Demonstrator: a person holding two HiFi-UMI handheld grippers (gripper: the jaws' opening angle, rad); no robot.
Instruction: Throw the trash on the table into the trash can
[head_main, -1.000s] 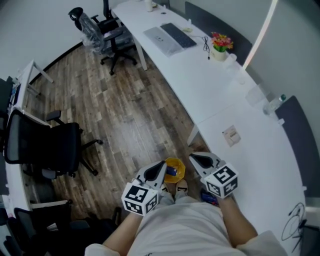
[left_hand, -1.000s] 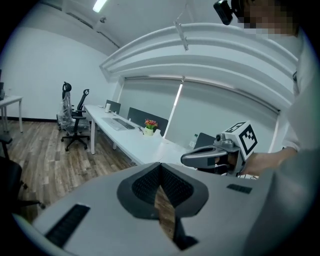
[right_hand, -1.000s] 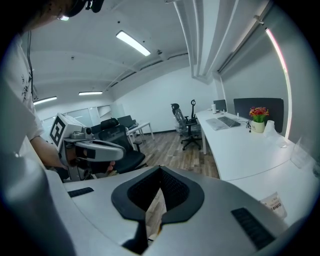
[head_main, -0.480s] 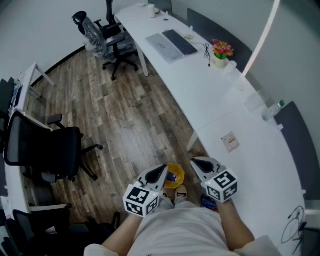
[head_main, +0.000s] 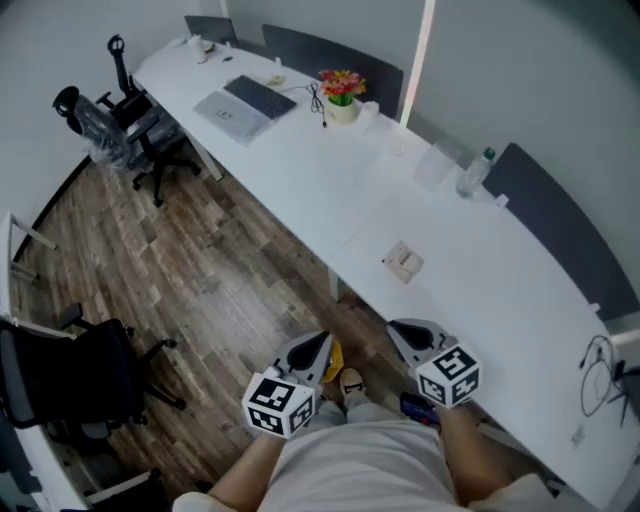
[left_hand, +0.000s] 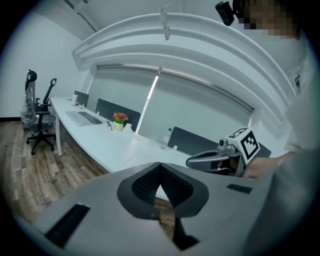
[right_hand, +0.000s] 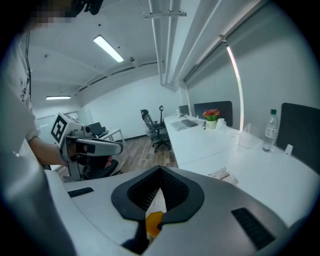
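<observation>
- The person's gaze has swung from the wooden floor toward the long white table (head_main: 480, 300), and both tongs have swung round with it, held at waist height.
- The scrap of trash (head_main: 403, 262), a small printed wrapper, lies flat on the table ahead of the right tongs (head_main: 402, 329) and well apart from them; a second ago it sat nearer the right edge of the head view.
- The yellow trash can (head_main: 334, 354) stands on the floor at the person's feet, now mostly hidden behind the left tongs (head_main: 317, 346).
- Both pairs of tongs are closed tip to tip with nothing held, so the pick-up looks yet to begin and the turn reads as lining up on the wrapper.
- The right gripper view alone shows the wrapper from the side, near the table edge, with a water bottle (right_hand: 270, 130) standing beyond it.
- Only the head view shows can and wrapper together; the left gripper view shows neither.
</observation>
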